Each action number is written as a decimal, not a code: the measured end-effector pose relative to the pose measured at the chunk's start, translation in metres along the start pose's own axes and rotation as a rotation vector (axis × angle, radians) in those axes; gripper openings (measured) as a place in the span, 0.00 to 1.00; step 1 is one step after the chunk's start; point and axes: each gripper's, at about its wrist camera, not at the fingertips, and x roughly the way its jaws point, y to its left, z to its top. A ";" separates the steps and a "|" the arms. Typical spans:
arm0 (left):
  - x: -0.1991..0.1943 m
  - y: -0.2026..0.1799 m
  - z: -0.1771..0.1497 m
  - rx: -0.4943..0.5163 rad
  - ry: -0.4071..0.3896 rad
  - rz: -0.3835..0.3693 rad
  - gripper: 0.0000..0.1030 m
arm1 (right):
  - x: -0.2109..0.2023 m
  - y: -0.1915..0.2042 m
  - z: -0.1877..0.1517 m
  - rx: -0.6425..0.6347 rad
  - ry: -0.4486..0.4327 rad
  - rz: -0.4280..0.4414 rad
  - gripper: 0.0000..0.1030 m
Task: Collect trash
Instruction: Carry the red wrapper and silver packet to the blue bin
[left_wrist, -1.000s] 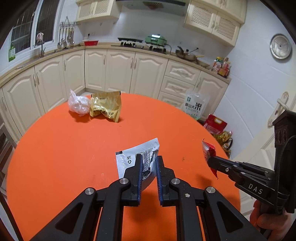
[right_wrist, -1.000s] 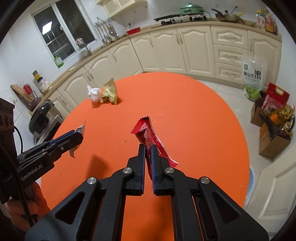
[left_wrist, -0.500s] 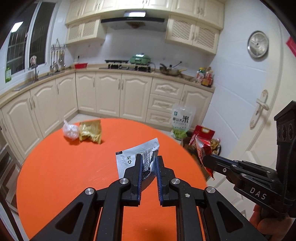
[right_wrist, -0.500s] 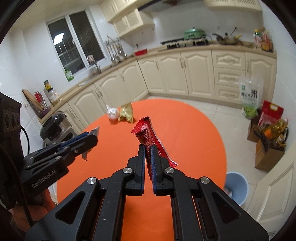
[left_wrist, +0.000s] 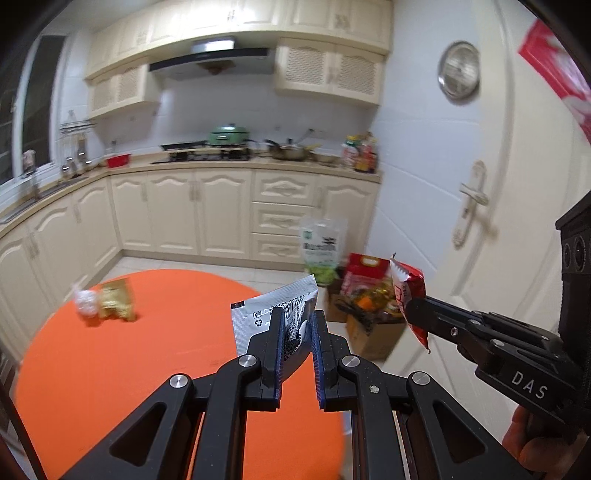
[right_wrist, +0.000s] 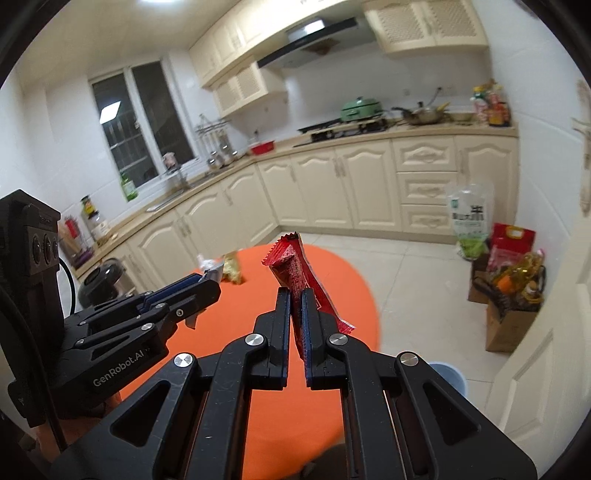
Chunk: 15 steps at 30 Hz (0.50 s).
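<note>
Silver and red wrappers clamped
Left tool (left_wrist: 298, 325) pinches the silver sachet (left_wrist: 273, 314); right tool (right_wrist: 295, 306) pinches the red wrapper (right_wrist: 295, 266), both above the orange surface (left_wrist: 110, 362).

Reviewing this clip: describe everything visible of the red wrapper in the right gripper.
The red wrapper is a long, narrow, crinkled foil-like snack packet with a serrated top edge and faint printing. It stands nearly upright, leaning slightly, clamped at its middle between the shut fingers of the right gripper, lifted above the orange table. Its lower end sticks out to the right. Nothing else touches it.
</note>
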 end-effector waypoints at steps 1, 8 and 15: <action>0.010 -0.009 0.003 0.008 0.009 -0.017 0.09 | -0.003 -0.011 0.001 0.013 -0.004 -0.015 0.06; 0.100 -0.060 0.013 0.035 0.127 -0.126 0.09 | -0.004 -0.110 0.000 0.140 0.009 -0.123 0.06; 0.202 -0.085 0.018 0.043 0.274 -0.155 0.09 | 0.033 -0.195 -0.019 0.251 0.096 -0.154 0.06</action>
